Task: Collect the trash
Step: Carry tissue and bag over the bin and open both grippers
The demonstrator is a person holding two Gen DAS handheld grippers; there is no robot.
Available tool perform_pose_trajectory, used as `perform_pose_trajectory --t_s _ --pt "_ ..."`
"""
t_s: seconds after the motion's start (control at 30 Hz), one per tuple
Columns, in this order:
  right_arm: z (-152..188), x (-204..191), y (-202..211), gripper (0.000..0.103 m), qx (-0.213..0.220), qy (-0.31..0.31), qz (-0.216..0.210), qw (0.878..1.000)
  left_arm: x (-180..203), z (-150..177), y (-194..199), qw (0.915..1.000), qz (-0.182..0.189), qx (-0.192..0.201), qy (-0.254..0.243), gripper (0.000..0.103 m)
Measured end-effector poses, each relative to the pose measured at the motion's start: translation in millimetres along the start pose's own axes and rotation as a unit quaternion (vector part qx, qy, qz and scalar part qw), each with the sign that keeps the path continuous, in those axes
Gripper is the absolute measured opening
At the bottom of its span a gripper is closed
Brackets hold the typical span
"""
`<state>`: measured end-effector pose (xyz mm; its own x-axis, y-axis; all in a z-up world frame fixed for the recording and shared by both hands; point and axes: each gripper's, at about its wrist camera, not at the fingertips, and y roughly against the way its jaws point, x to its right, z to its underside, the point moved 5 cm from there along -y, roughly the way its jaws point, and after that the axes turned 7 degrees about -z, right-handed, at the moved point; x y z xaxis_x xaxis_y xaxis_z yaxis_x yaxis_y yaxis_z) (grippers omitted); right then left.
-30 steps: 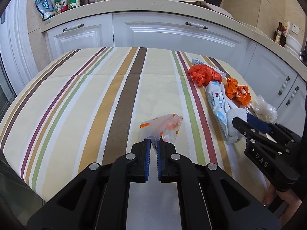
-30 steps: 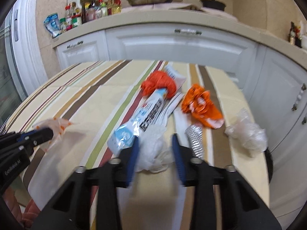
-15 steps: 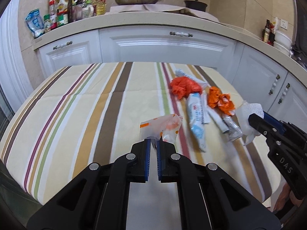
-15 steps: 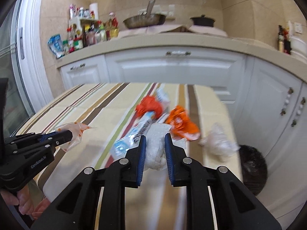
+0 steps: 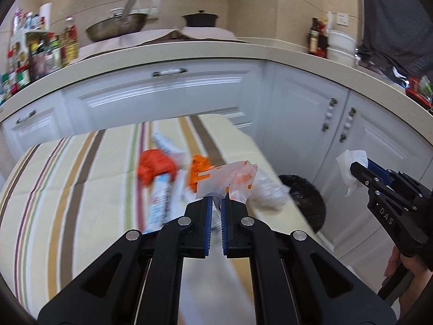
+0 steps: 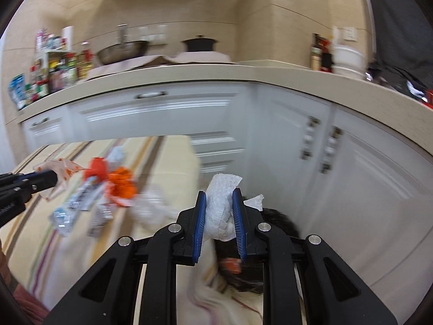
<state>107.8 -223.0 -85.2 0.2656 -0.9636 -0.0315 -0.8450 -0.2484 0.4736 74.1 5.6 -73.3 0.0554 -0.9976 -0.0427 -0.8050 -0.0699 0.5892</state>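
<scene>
My left gripper (image 5: pixel 215 203) is shut on a clear plastic wrapper with orange print (image 5: pixel 227 178), held up above the striped table (image 5: pixel 81 189). My right gripper (image 6: pixel 218 197) is shut on a crumpled white paper towel (image 6: pixel 220 205), which sticks out above the pads. Below and just behind it on the floor stands a bin lined with a black bag (image 6: pixel 278 216), beside the table's right edge. In the left wrist view the right gripper (image 5: pixel 360 169) with the paper towel (image 5: pixel 350 162) hangs to the right of the bin (image 5: pixel 305 197). The left gripper (image 6: pixel 51 177) shows at the left edge of the right wrist view.
On the table lie two orange bags (image 5: pixel 155 166) (image 5: pixel 199 169), a long white and blue packet (image 5: pixel 159 205) and a clear plastic wad (image 5: pixel 266 189) near the right edge. White cabinets (image 5: pixel 297 108) and a counter wrap around behind and to the right.
The right gripper closed on the paper towel and lifted it off the table. Both grippers rose and swung right, bringing the bin into view; the left kept hold of its wrapper.
</scene>
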Motion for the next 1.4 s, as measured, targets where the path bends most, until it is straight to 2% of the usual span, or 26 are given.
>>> perform_pose_trajectory --t_s 0.13,0.3,0.67,0.93,1.0,1.03,1.07,1.13,1.4 --pt "2 37 -9 0.021 0.000 -0.018 0.025 1.000 44 -13 -22 0.9993 0.032 -0.013 -0.013 0.006" --pt "8 67 -19 0.021 -0.003 -0.031 0.035 0.999 96 -26 -45 0.9980 0.048 -0.014 -0.037 0.006" --pt "22 114 -54 0.021 -0.020 -0.052 0.036 0.998 172 -34 -111 0.9952 0.051 -0.048 -0.068 0.006" --pt "23 134 -84 0.021 -0.023 -0.062 0.028 0.997 200 -31 -157 0.9931 0.042 -0.075 -0.080 0.006" --pt "25 137 -93 0.027 -0.026 -0.062 0.023 0.998 205 -29 -168 0.9922 0.038 -0.081 -0.087 0.007" --pt "26 139 -96 0.033 -0.026 -0.062 0.026 0.997 206 -29 -171 0.9921 0.036 -0.083 -0.088 0.013" --pt "26 141 -98 0.036 -0.025 -0.064 0.028 0.997 206 -28 -176 0.9917 0.032 -0.088 -0.088 0.027" --pt "26 146 -102 0.042 -0.024 -0.070 0.030 0.997 203 -30 -183 0.9920 0.032 -0.099 -0.070 0.034" --pt "27 154 -90 0.044 -0.018 -0.074 0.047 0.996 196 -42 -171 0.9949 0.024 -0.070 -0.069 0.035"
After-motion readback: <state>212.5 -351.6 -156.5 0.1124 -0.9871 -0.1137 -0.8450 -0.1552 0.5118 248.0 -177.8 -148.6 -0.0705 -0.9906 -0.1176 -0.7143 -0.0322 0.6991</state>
